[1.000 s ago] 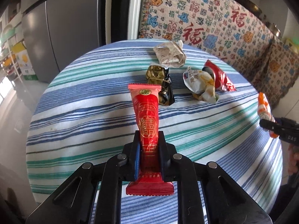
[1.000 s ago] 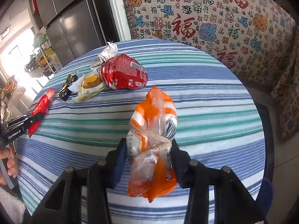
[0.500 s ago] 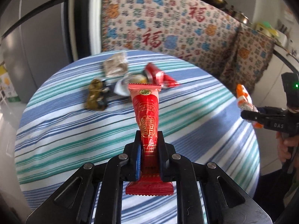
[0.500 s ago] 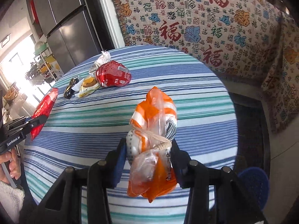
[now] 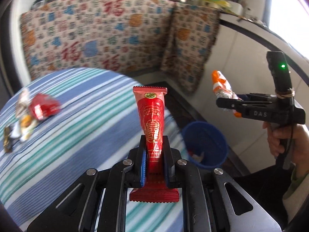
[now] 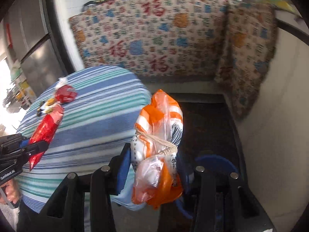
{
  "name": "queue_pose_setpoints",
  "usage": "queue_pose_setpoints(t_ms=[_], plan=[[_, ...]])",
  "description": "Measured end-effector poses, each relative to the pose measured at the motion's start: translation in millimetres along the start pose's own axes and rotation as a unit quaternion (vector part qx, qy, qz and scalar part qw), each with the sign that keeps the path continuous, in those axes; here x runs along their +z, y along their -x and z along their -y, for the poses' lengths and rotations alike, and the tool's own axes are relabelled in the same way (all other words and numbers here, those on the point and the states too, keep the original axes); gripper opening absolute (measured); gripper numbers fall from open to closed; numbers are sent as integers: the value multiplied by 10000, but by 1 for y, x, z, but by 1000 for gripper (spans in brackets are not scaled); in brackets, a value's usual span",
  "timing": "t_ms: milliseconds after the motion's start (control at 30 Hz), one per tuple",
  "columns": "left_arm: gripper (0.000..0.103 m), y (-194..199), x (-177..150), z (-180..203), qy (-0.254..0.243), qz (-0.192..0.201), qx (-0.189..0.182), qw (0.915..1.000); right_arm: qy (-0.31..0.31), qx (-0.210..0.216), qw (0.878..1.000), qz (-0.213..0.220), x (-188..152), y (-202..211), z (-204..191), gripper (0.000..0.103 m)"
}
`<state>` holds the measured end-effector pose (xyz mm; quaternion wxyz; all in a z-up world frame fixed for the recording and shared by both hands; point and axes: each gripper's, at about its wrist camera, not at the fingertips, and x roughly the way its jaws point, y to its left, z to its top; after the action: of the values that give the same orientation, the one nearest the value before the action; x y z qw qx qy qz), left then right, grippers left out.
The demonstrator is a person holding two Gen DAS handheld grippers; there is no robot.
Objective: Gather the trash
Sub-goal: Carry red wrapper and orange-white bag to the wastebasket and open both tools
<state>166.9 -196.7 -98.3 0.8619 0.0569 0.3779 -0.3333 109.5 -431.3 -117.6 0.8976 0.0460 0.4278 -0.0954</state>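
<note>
My left gripper [image 5: 154,145] is shut on a long red wrapper [image 5: 151,116] and holds it over the right edge of the striped table [image 5: 77,119]. My right gripper [image 6: 154,150] is shut on an orange and white plastic bag [image 6: 160,127], held beyond the table edge above the floor. A blue bin [image 5: 205,145] stands on the floor below and between the grippers; it also shows in the right wrist view [image 6: 216,161], partly hidden by the gripper. The right gripper with its bag [image 5: 222,86] shows in the left wrist view.
More trash lies on the far left of the table: a red packet [image 5: 43,107], a yellow and white wrapper [image 5: 25,124] and a dark gold wrapper [image 5: 6,142]. A patterned cloth [image 5: 100,34] hangs behind. A white wall [image 5: 241,61] is at right.
Both grippers have swung right with their loads, off the table middle toward its right edge. The blue bin has come into view below them. The table trash has shifted to the left.
</note>
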Motion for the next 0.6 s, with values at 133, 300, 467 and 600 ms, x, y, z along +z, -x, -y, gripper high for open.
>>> queue_pose_setpoints(t_ms=[133,300,467,600], plan=[[13,-34,12,51,-287,-115,-385,9988,-194,-682,9971,-260,-19,-2,58,45],[13,-83,19,99,-380,-390,-958,9939,-353,-1078,9916,-614,-44,-14,109,45],[13,-134,24,136,-492,-604,-1179,9900,-913,-838,9892,-782,-58,-22,155,45],[13,-169,24,152,-515,-742,-1261,9879,-1232,-641,9862,-907,-64,-32,180,45]])
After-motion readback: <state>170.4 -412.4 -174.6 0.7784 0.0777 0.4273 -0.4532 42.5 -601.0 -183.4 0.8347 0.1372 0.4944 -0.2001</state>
